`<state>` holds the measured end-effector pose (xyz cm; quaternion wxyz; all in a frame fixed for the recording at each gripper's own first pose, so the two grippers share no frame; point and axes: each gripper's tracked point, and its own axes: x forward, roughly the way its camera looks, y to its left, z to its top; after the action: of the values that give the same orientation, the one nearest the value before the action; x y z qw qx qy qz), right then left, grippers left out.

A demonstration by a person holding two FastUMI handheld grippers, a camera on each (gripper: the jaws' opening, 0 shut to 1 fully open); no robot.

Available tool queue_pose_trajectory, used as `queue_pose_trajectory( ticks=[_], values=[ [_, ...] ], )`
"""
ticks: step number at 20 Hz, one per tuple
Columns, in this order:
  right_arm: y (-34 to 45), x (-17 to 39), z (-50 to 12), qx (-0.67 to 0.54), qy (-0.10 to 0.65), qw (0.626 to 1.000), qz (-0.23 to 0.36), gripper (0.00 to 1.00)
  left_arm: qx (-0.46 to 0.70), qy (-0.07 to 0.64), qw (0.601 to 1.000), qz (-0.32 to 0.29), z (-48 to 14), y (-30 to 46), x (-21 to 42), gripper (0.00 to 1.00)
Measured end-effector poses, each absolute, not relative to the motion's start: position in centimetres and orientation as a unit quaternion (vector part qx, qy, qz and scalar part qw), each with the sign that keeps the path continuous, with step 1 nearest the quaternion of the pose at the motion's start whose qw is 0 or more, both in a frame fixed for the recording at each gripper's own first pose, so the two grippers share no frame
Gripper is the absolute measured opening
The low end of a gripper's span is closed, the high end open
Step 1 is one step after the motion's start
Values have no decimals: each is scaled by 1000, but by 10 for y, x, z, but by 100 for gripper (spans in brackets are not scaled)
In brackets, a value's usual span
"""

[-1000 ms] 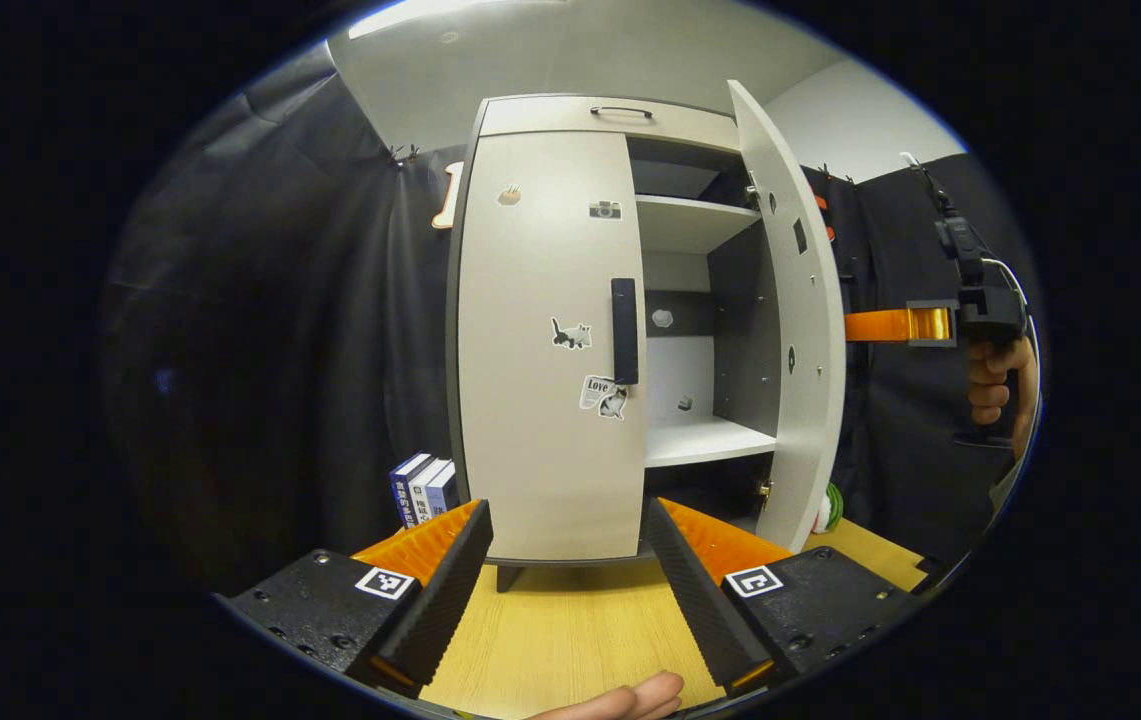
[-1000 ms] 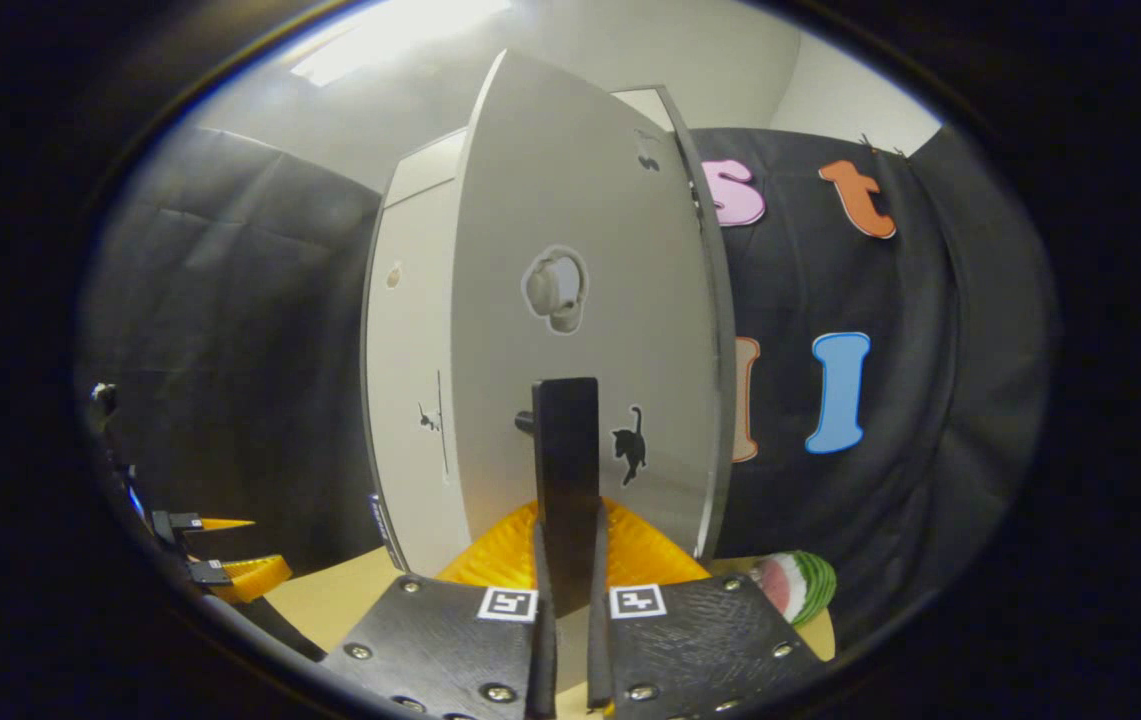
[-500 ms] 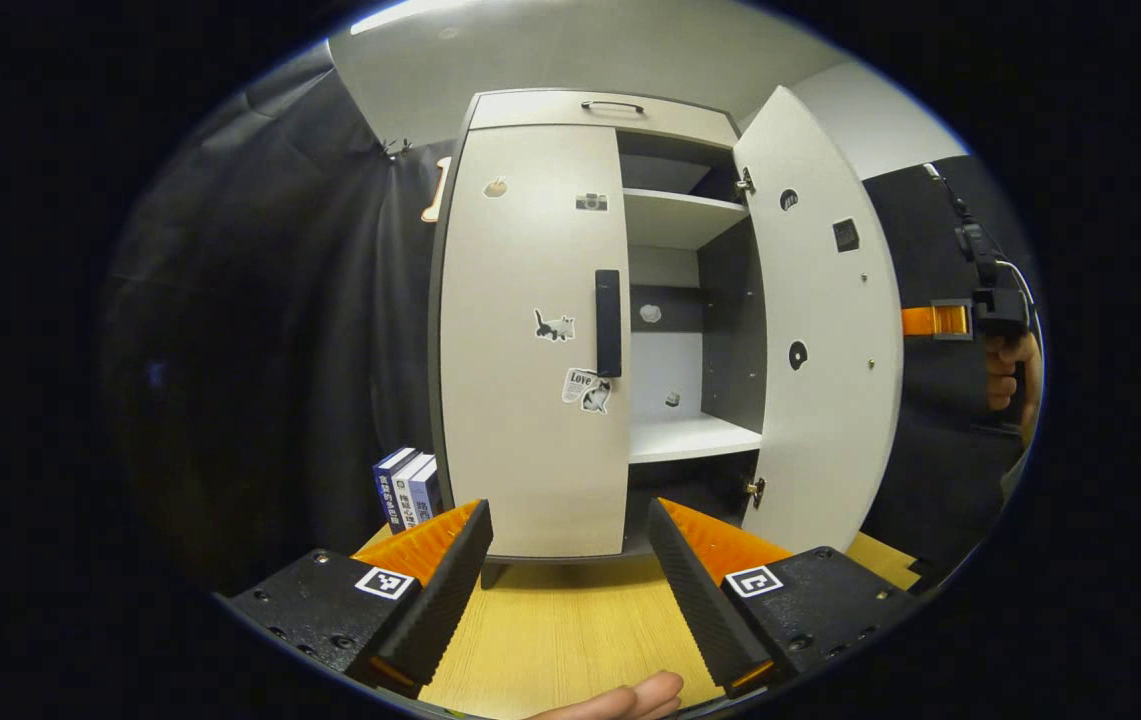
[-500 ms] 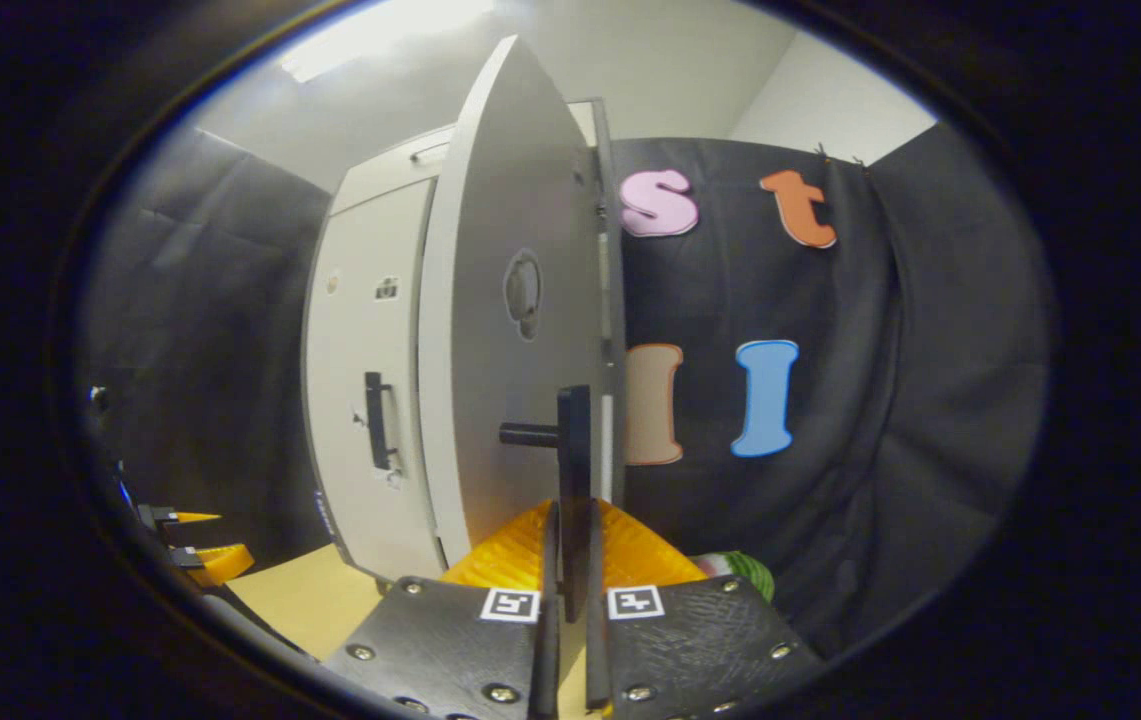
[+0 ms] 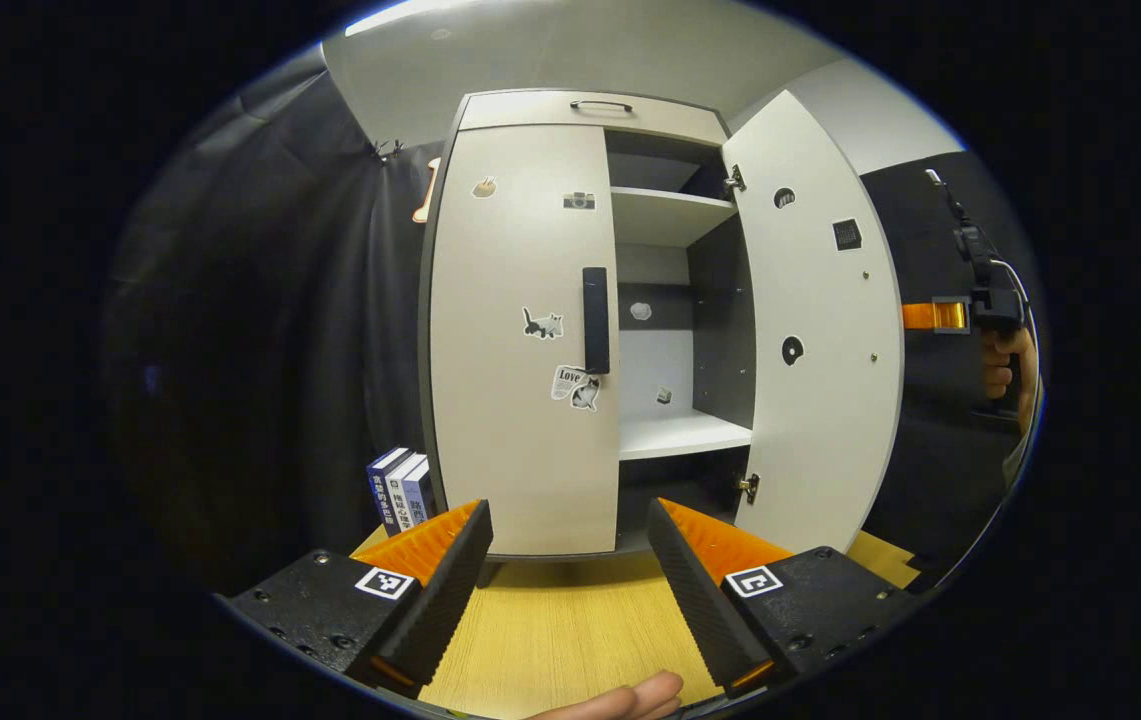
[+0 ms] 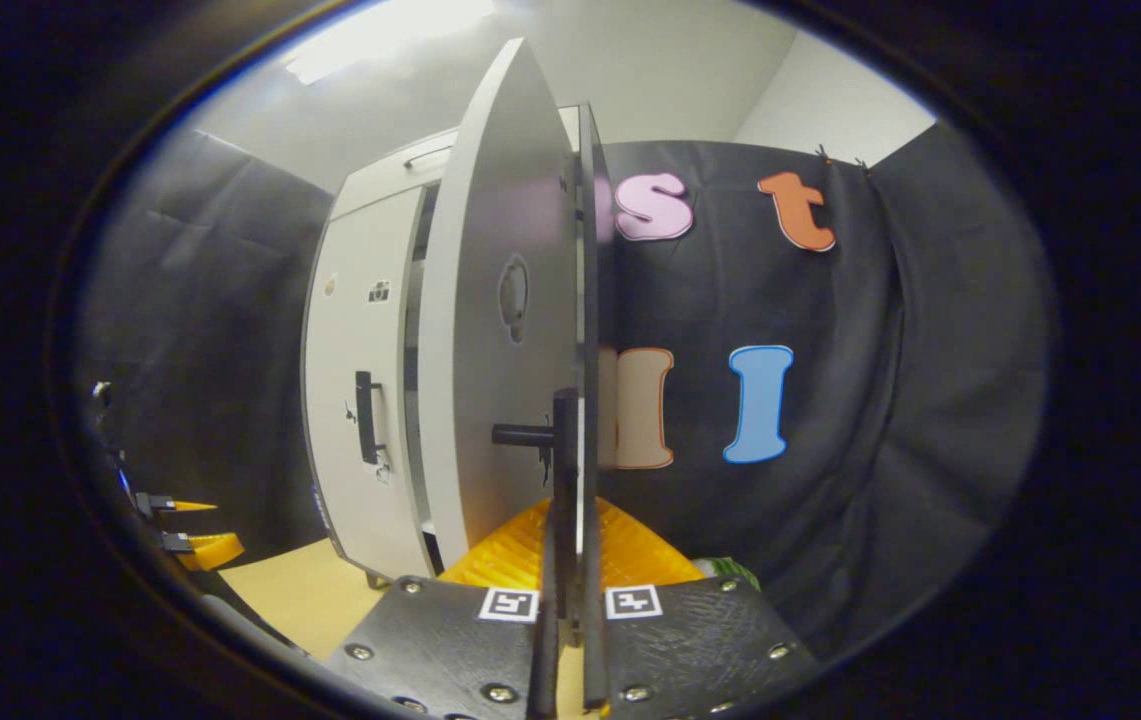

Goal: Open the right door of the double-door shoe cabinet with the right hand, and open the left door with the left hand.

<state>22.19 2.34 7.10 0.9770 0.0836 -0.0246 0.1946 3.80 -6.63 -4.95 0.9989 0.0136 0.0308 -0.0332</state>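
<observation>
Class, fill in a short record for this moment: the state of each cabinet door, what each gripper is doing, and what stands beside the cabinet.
right door: swung wide open, shelves showing
left door: closed
right gripper: shut on right door's handle
left gripper: open, in front of the left door, holding nothing
left door's handle: untouched
beside cabinet: books standing upright on the wooden table

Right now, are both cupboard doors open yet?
Not yet. The right door is swung wide open, and the right gripper is shut on its handle. The left door is closed. The left gripper is open, short of the left handle.
</observation>
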Motion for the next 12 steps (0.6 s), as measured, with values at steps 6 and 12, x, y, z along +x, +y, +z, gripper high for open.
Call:
queue_pose_trajectory(
  ticks=[6,12],
  values=[
    [11,223,61,54,-36,988,139,46,15,31,999,-25,-44,-52,45,97],
    [2,188,42,41,-32,992,113,76,14,30,999,-14,-29,-38,69,98]
  ],
)
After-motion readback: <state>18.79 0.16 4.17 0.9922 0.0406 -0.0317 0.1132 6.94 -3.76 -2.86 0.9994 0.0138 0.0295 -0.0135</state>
